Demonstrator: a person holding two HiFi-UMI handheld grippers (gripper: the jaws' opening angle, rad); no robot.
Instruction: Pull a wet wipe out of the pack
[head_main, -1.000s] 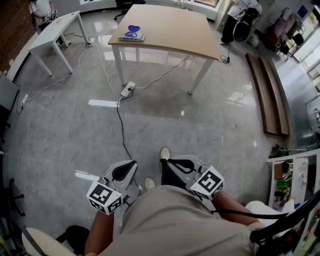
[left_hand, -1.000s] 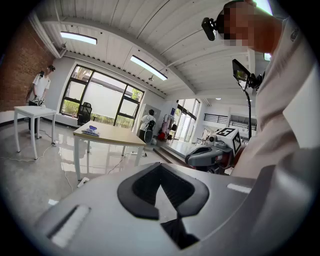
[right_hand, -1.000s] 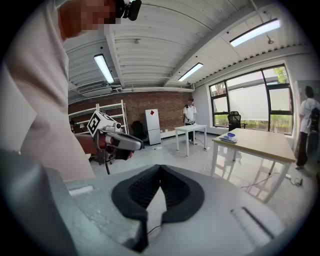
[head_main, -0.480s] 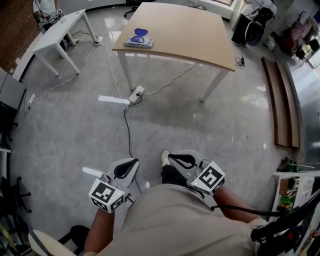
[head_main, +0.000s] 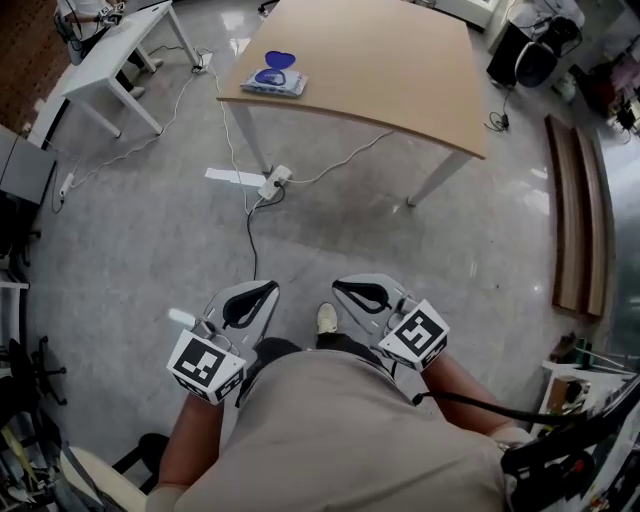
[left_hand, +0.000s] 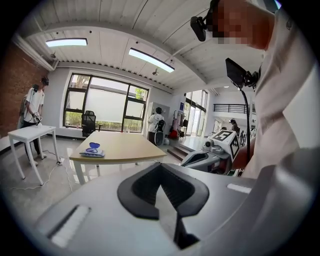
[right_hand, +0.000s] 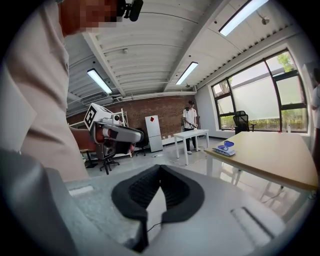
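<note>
Wooden table (head_main: 380, 60) stands ahead across grey polished floor (head_main: 140, 240), well apart from both tools. White power strip (head_main: 270, 182) lies on the floor by the near table leg, with black and white cables trailing from it. One black cable (head_main: 250, 255) runs back toward the person's shoe (head_main: 326, 318). Smaller white table (head_main: 105, 62) is off to the left, and a person (left_hand: 34, 107) stands at it. Dark wooden planks (head_main: 575, 215) lie along the floor at right. Nothing else stands on the floor between the tools and the wooden table.

Wet wipe pack (head_main: 274, 80) lies flat near the left end of the wooden table, close to its near edge. Long axis runs roughly along that edge, slightly skewed. Blue lid (head_main: 276, 64) sits on top toward the far side (looks lifted in both gripper views, not certain).

Left gripper (head_main: 255, 295) is held low at the person's waist and points forward toward the table. Its black pads (left_hand: 145, 192) meet at the tips with nothing between them. Right gripper (head_main: 352, 290) is level with it on the other side of the shoe, tips likewise pressed together and empty. Each gripper shows in the other's view, off to the side, marker cube up.
</note>
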